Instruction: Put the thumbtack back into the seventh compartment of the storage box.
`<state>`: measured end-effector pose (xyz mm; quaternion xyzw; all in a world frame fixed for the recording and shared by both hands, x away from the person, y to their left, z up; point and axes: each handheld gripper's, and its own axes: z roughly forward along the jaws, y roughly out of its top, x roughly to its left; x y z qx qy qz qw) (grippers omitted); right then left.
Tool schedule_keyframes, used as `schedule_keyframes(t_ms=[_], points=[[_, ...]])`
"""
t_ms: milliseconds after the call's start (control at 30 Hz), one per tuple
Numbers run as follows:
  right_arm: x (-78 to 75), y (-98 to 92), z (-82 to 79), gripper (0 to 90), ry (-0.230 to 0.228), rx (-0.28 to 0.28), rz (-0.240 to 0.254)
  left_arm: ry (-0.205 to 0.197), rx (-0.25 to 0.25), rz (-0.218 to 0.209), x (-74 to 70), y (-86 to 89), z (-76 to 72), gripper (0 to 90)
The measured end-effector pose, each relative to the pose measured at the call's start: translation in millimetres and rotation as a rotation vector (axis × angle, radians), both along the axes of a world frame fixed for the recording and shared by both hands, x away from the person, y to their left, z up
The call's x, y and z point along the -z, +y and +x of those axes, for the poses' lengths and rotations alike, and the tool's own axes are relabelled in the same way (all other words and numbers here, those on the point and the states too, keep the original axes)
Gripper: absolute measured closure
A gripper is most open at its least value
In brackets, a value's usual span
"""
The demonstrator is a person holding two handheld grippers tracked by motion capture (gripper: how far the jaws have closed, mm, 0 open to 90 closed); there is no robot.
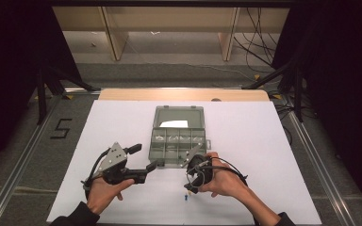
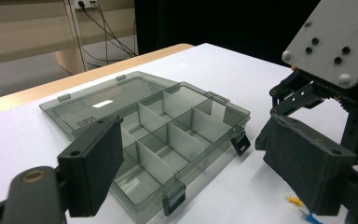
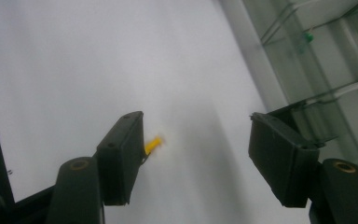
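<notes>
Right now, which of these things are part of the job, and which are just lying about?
Part of the job:
- open compartment box
- yellow pin on the white sheet, by the right gripper, whose jaws stand open
- blue pin beside it
- left gripper, near the box

Lying about:
- cables on the floor
- number 5 floor marking

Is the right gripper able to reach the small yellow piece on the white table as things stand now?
Probably yes. The right gripper is open and hangs just over the yellow piece, which lies on the bare white table beside one of its fingers. Nothing lies between them; the open organizer box stands off to the side.
</notes>
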<state>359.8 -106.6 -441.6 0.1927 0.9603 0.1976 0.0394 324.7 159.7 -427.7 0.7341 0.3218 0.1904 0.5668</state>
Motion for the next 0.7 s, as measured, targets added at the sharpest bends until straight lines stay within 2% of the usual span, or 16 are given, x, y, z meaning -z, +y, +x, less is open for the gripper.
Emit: schedule_keyframes(t_ms=[133,433,467,500,533,633,700], points=[[3.4,2.4,-2.9,41.5,0.032,-0.005,-0.006,-0.001,0.000,0.001,0.0,0.0,-0.1,18.5],[9.9,5.0,-4.7,44.3,0.044,-0.027,-0.027,-0.005,0.006,-0.006,0.6,-0.6,0.6,18.9],[10.4,5.4,-4.9,45.4,0.048,-0.023,-0.033,-0.013,0.011,0.007,0.3,0.1,0.9,18.9],[10.8,5.4,-4.7,46.3,0.053,-0.024,-0.031,-0.002,0.001,-0.006,0.7,-0.5,0.2,18.9],[11.4,5.7,-4.7,47.6,0.052,-0.024,-0.031,0.001,-0.005,0.003,-0.1,-0.1,-0.4,18.9],[13.5,6.6,-5.2,51.4,0.064,-0.025,-0.037,-0.005,0.006,-0.004,0.6,-0.4,0.7,18.9],[14.5,7.9,-6.4,56.1,0.064,-0.025,-0.046,-0.009,0.003,0.014,0.0,0.0,0.6,19.0]])
